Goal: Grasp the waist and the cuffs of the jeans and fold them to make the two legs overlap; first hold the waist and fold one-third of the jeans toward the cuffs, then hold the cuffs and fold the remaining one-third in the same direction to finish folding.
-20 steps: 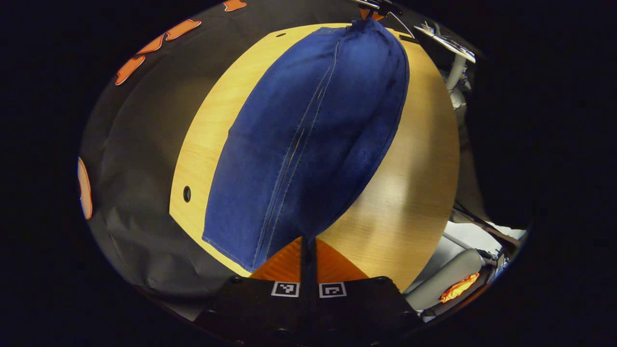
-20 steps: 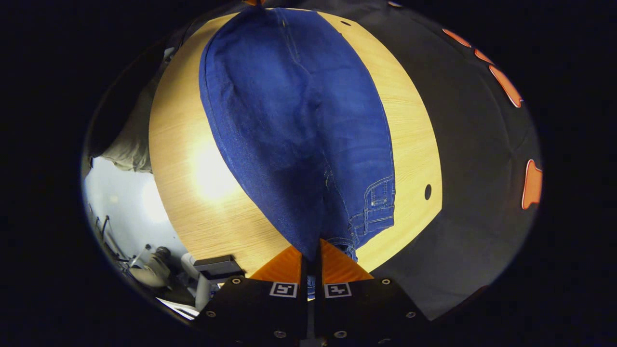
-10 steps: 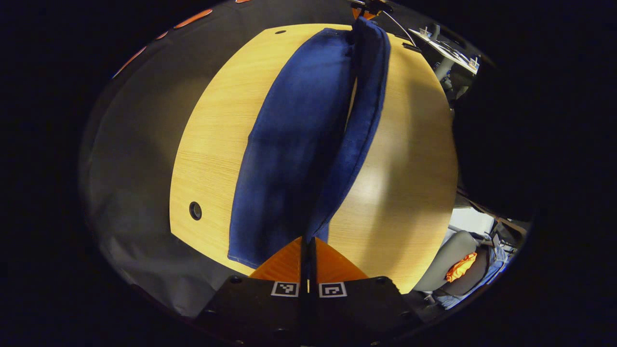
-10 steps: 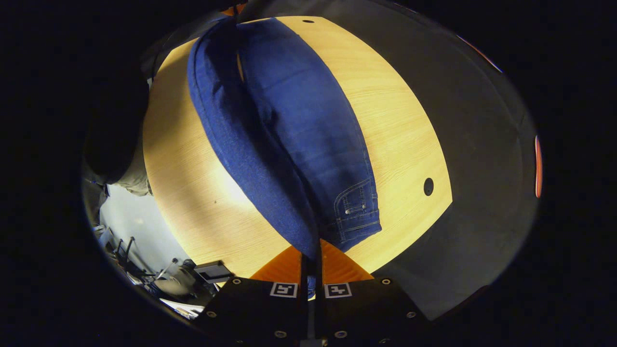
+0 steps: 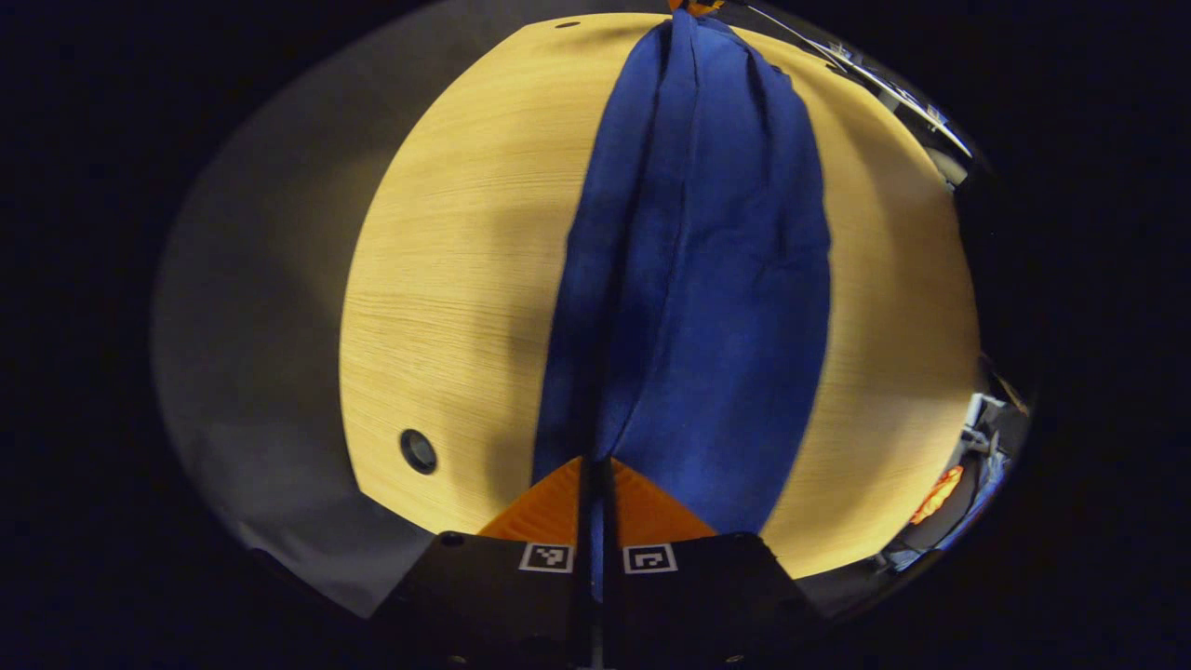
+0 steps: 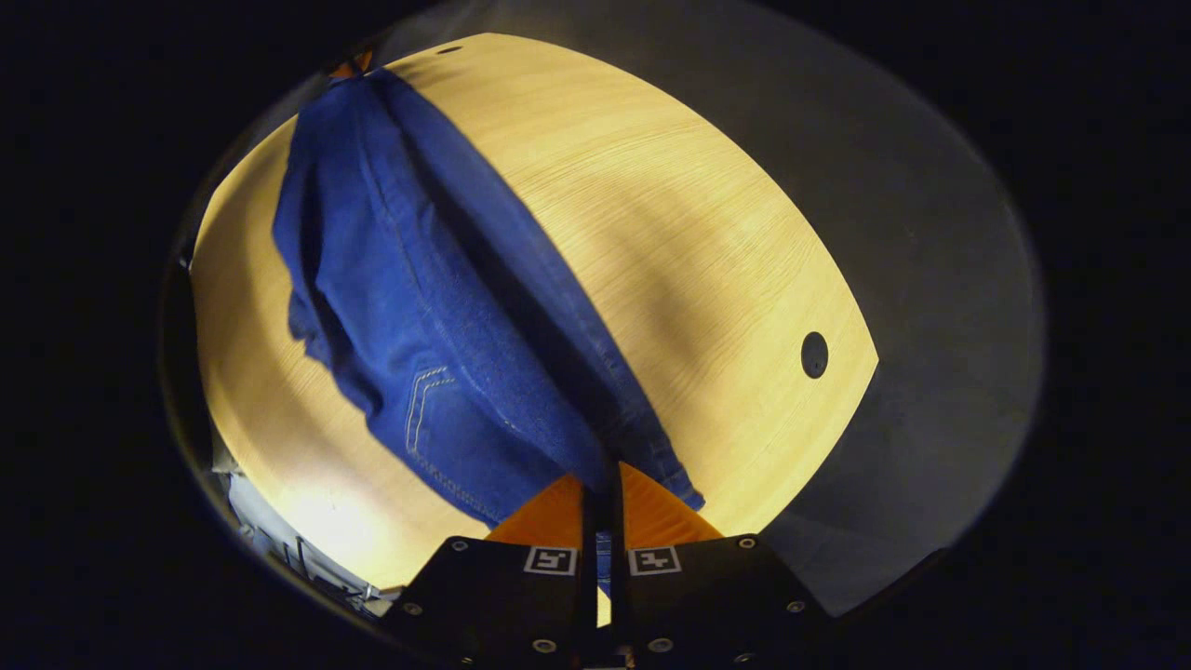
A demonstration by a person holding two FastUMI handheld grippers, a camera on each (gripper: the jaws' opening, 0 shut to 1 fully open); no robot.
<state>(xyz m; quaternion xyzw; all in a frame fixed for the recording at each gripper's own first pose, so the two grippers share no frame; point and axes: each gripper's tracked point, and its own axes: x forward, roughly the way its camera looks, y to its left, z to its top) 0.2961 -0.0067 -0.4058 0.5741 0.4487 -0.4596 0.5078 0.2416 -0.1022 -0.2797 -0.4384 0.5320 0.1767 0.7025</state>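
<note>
A: Jeans (image 5: 693, 270) ran up the centre of the left gripper view, from the bottom edge to the top, over the wooden table (image 5: 447, 279). A second earlier they were spread wide there, with a seam showing down the middle; half a second earlier one leg stood up like a ridge. By this moment the cloth had dropped into a narrower double band.

B: So the legs were overlapped?

A: My reading is yes, or nearly; the lengthwise fold looked made, and the thirds were not yet begun. In the right gripper view the jeans (image 6: 409, 326) ran from the upper left down to the bottom centre, with pocket stitching showing at lower left.

B: And the claws?

A: The left gripper (image 5: 595, 465) was pinched tight on the denim at the cuff end, fingers nearly together. The right gripper (image 6: 603, 484) was clamped the same way on the waist end.

B: Any containers?

A: None that I could see. The table had only a small round hole (image 5: 418, 450) at the lower left of the left gripper view.
</note>
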